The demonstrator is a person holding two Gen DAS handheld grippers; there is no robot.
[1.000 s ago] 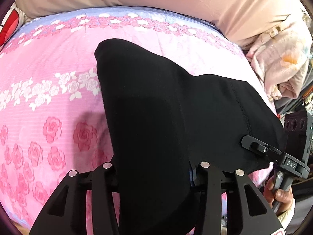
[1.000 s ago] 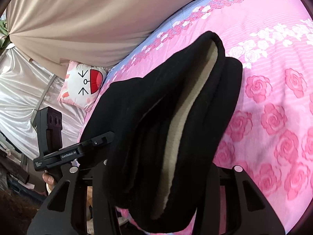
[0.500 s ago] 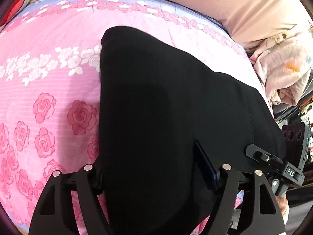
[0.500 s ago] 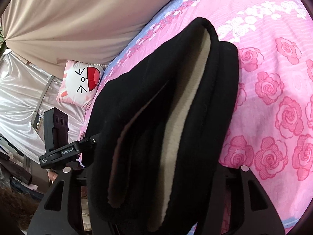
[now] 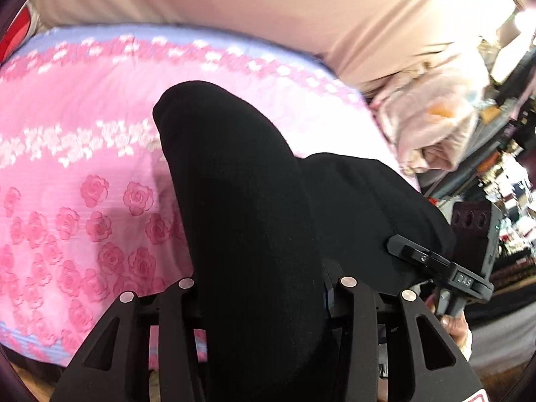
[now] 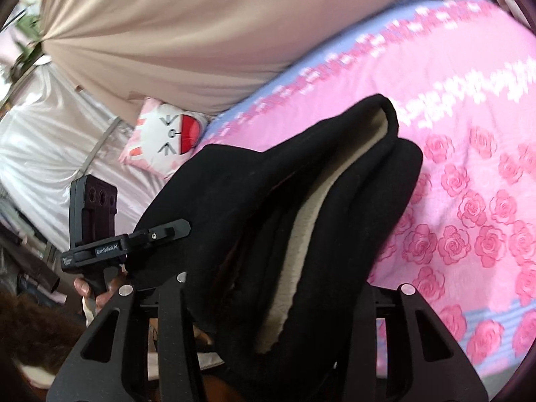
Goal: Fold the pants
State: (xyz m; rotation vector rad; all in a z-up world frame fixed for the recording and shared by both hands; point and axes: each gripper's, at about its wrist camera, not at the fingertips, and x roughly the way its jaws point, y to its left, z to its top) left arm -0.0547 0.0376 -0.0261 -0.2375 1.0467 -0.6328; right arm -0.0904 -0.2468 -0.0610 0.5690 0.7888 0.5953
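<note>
One cat-face pillow (image 6: 167,140) lies at the head of the bed (image 5: 83,174), a beige curtain (image 6: 201,33) hangs behind, and a heap of pale bedding (image 5: 435,124) sits beside the bed. One pair of black pants (image 5: 241,201), folded with cream lining showing, stretches lengthwise away over the bed. The left tool (image 5: 264,283) and right tool (image 6: 291,284), jaws having just been closing, each pinch its near end

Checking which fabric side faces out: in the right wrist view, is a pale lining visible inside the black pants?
Yes, a cream fleecy lining shows between the folded layers of the black pants.
</note>
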